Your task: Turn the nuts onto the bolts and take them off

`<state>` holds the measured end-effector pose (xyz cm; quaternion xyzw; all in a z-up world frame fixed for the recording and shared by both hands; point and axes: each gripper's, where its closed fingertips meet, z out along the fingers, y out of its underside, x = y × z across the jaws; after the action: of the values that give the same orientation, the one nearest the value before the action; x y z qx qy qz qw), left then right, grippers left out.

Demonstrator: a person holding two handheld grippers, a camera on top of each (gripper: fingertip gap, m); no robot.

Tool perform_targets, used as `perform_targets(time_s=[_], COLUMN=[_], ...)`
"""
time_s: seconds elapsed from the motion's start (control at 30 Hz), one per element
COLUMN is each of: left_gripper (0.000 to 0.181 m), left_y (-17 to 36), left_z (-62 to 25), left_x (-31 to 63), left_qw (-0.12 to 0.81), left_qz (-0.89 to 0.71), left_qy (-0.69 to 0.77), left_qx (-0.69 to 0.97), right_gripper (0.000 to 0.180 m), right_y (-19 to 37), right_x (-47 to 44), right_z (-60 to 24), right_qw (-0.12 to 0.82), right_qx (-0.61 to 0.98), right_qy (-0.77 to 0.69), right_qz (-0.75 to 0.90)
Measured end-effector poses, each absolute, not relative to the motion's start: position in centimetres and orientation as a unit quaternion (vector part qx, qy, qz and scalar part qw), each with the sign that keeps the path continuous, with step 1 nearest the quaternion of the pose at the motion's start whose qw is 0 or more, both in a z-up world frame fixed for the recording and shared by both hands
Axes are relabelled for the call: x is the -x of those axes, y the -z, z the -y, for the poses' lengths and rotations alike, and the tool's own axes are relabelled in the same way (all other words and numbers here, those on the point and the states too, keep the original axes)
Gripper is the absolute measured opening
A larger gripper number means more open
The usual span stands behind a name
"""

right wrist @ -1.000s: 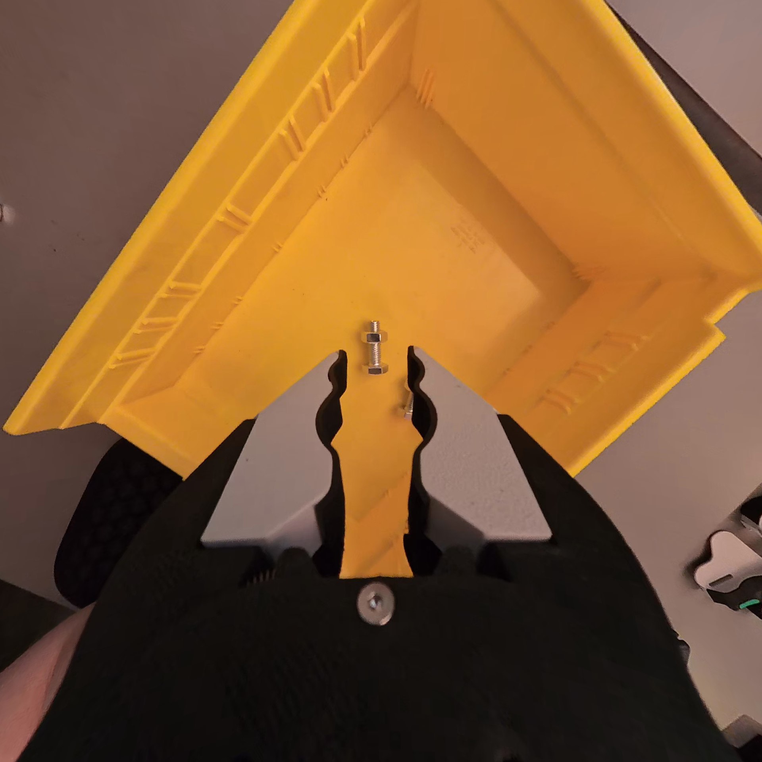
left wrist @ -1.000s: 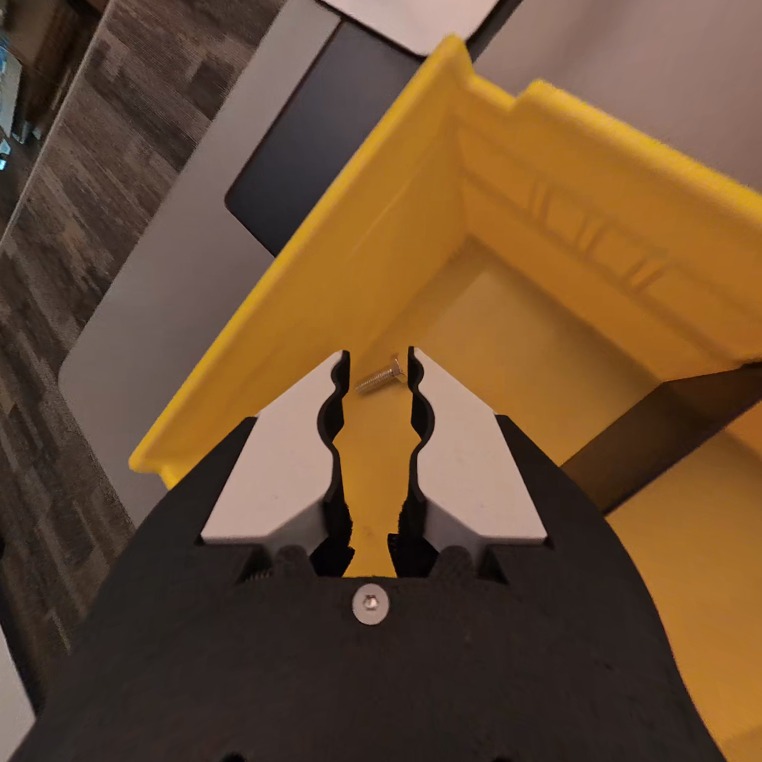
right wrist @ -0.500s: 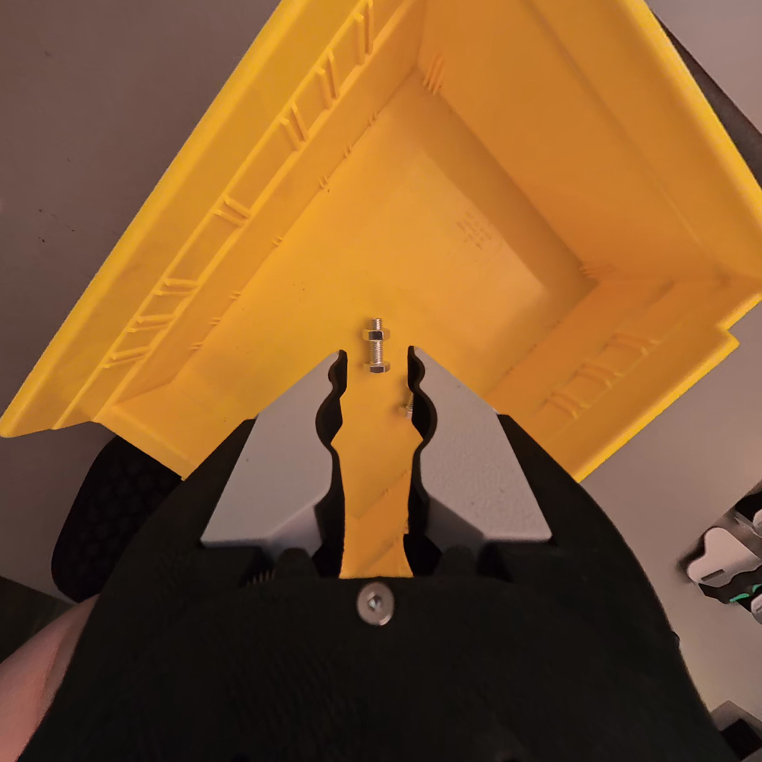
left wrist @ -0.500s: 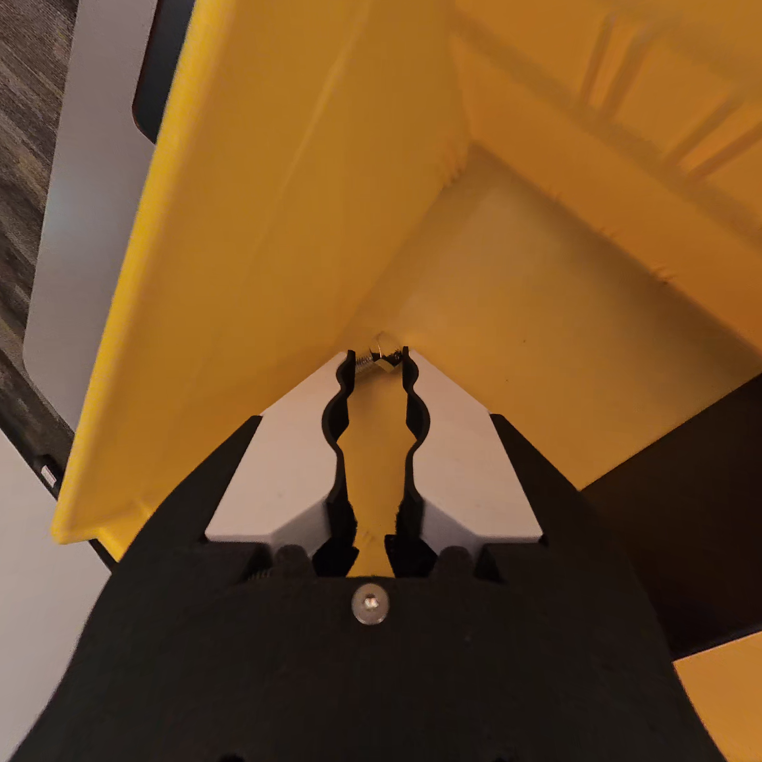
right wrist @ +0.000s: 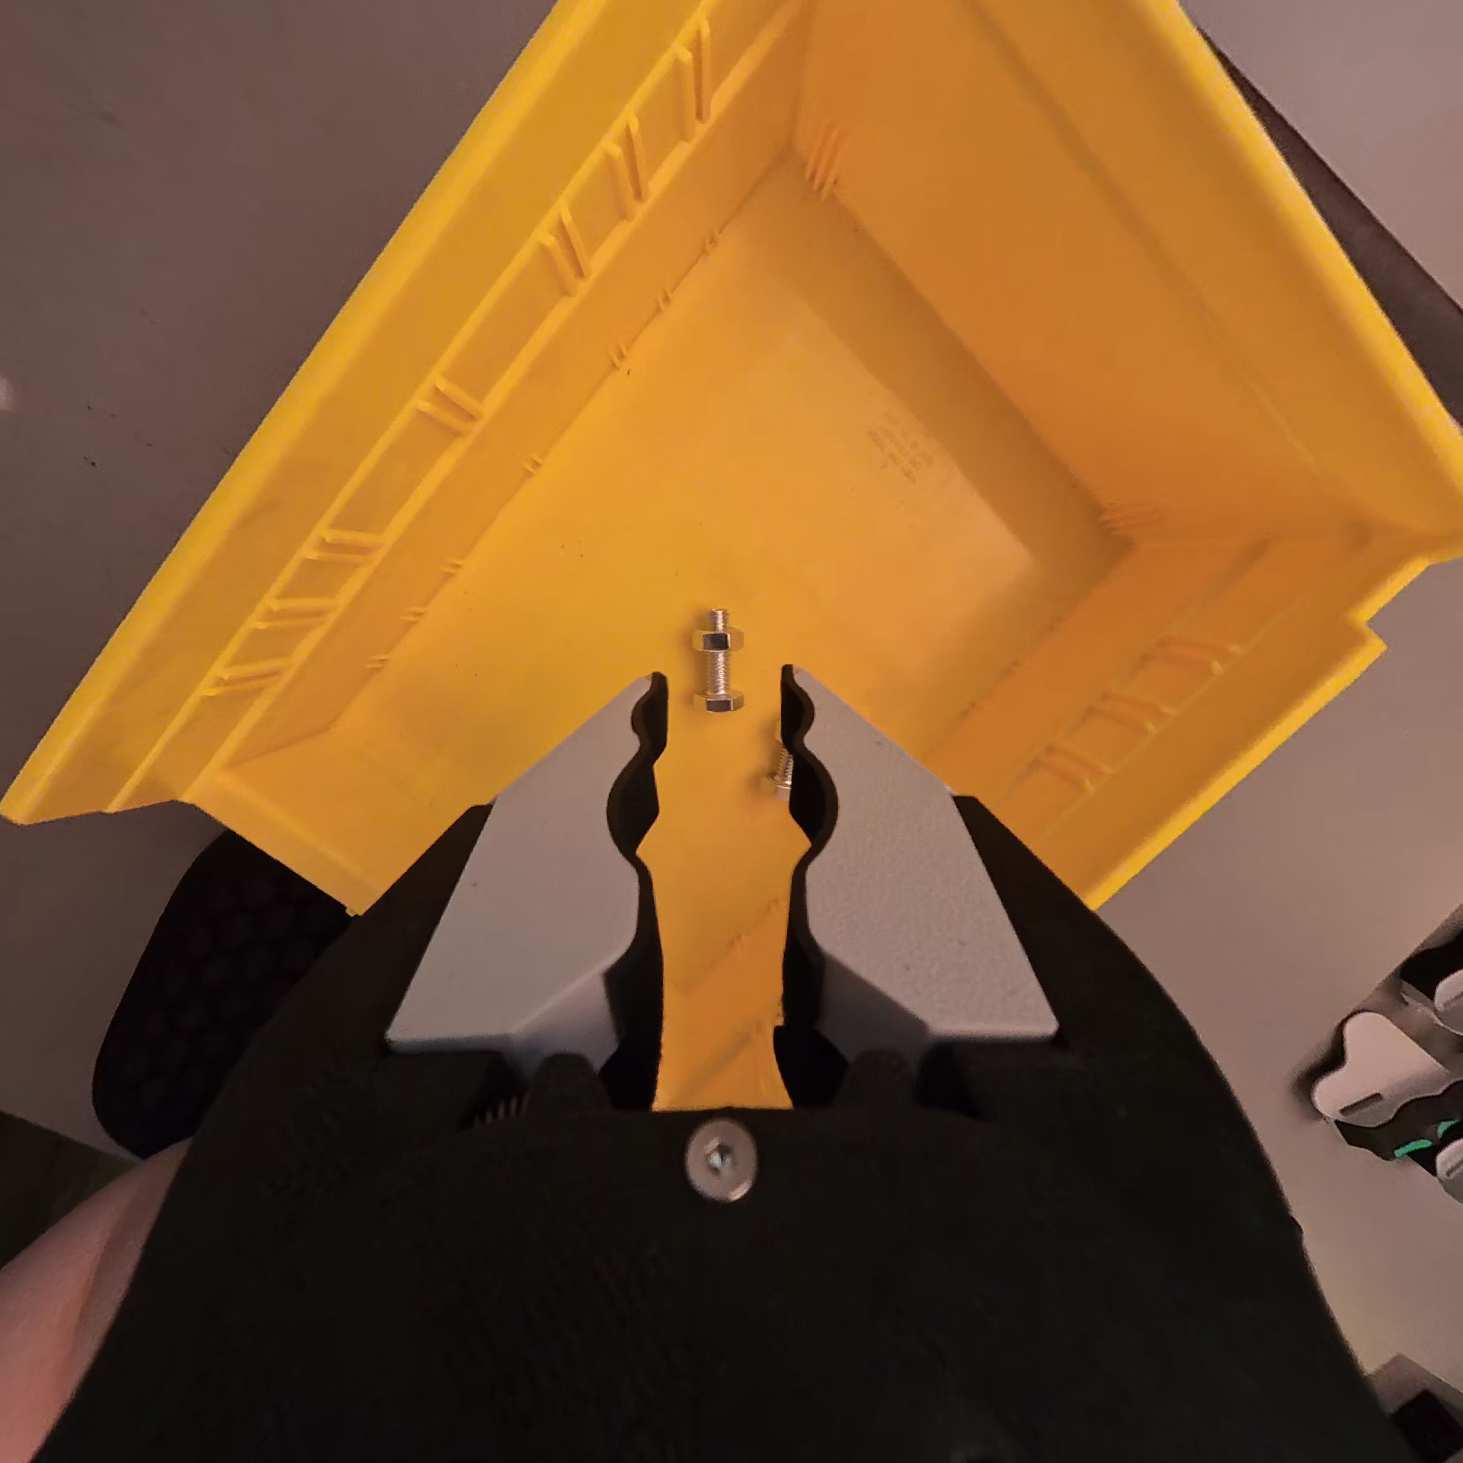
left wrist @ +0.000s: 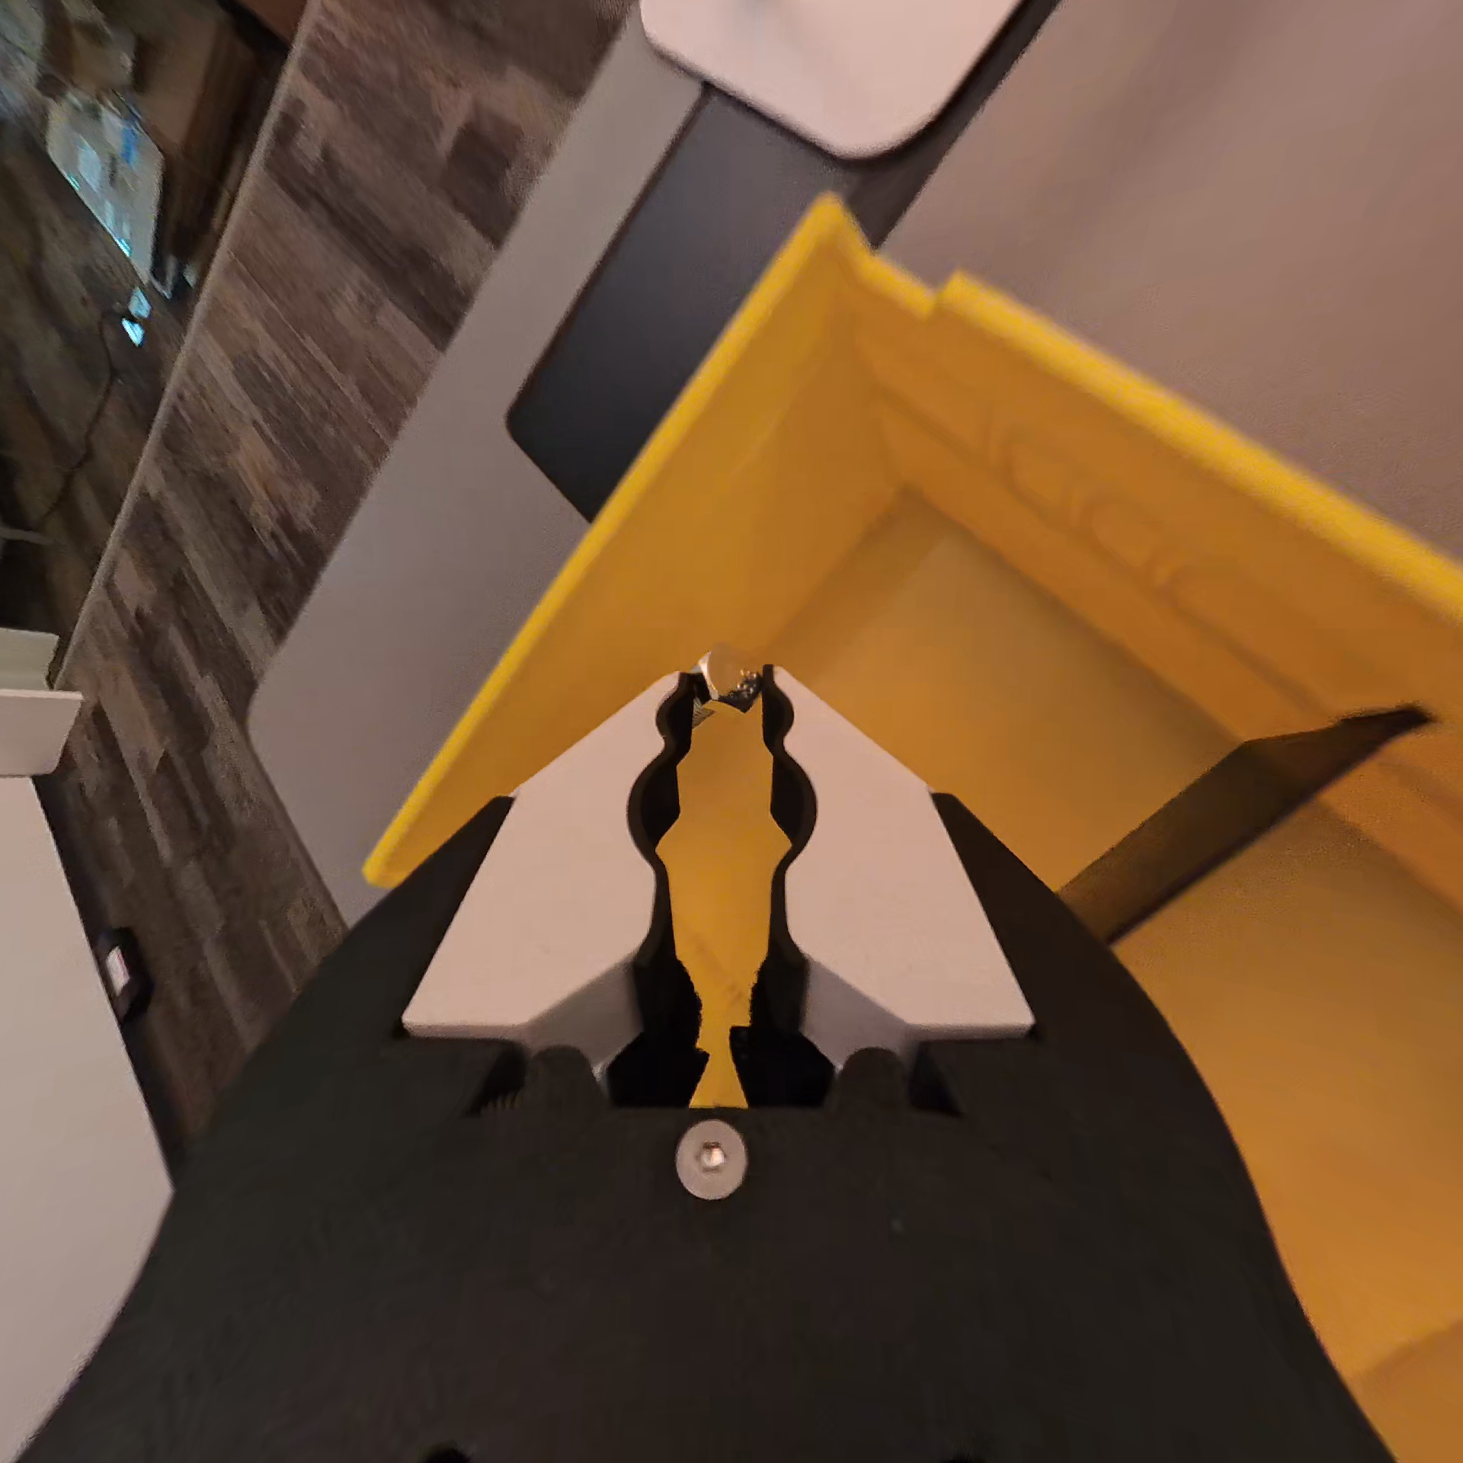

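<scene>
My left gripper [left wrist: 724, 685] is shut on a small silver bolt [left wrist: 727, 687], pinched at the fingertips by its head and held above a corner of the yellow bin [left wrist: 712, 507]. My right gripper [right wrist: 719, 681] is open above another compartment of the yellow bin [right wrist: 443, 412]. A silver bolt with a nut on it [right wrist: 717, 663] lies on the bin floor just ahead of the right fingertips. A second small bolt [right wrist: 780, 772] lies beside the right finger, partly hidden by it.
A black divider [left wrist: 1243, 815] crosses the bin in the left wrist view. The bin stands on a grey table [right wrist: 198, 198]. A dark panel [left wrist: 625, 396] and carpet floor [left wrist: 198, 491] lie beyond the table edge. Another gripper tool [right wrist: 1393, 1061] lies at the right. A person's hand [right wrist: 71, 1298] shows at the lower left.
My left gripper went down into the bin corner, closed on the loose bolt and lifted it up out of the corner. My right gripper stayed open, drifting only slightly over the nutted bolt.
</scene>
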<state>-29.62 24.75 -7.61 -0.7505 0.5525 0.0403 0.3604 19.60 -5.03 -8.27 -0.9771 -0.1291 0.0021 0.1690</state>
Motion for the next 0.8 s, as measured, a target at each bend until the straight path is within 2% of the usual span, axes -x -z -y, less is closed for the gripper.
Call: perform_targets(time_s=[0.03, 0.17, 0.27, 0.37, 0.57, 0.67, 0.8], left_gripper=[0.016, 0.016, 0.015, 0.015, 0.015, 0.015, 0.015], left_y=[6.3, -0.6, -6.0, -10.1, -12.2, -12.8, -13.5], left_z=[-24.3, -20.1, -13.8, -6.7, 2.5, 5.0, 7.2], left_x=[29.2, 24.8, 19.2, 14.1, 8.9, 8.1, 8.3], left_qw=[0.376, 0.456, 0.500, 0.500, 0.415, 0.359, 0.270], left_qz=[-0.552, -0.563, -0.586, -0.597, -0.589, -0.568, -0.546], left_qy=[-0.033, 0.050, 0.187, 0.341, 0.536, 0.615, 0.696], left_qx=[0.744, 0.687, 0.609, 0.526, 0.439, 0.414, 0.380], right_gripper=[0.028, 0.027, 0.026, 0.031, 0.045, 0.053, 0.052], right_y=[8.2, 7.1, 4.9, 1.6, -5.4, -7.5, -9.6], right_x=[-19.6, -18.8, -17.6, -15.2, -3.3, 1.3, 5.1], right_z=[5.0, 4.3, 3.3, 1.9, 2.4, 3.8, 5.5], right_qw=[0.172, 0.201, 0.253, 0.337, 0.515, 0.551, 0.572], right_qx=[0.977, 0.968, 0.951, 0.913, 0.738, 0.667, 0.600], right_qy=[0.000, 0.001, 0.009, 0.014, -0.102, -0.169, -0.269], right_qz=[0.129, 0.148, 0.175, 0.228, 0.424, 0.473, 0.491])
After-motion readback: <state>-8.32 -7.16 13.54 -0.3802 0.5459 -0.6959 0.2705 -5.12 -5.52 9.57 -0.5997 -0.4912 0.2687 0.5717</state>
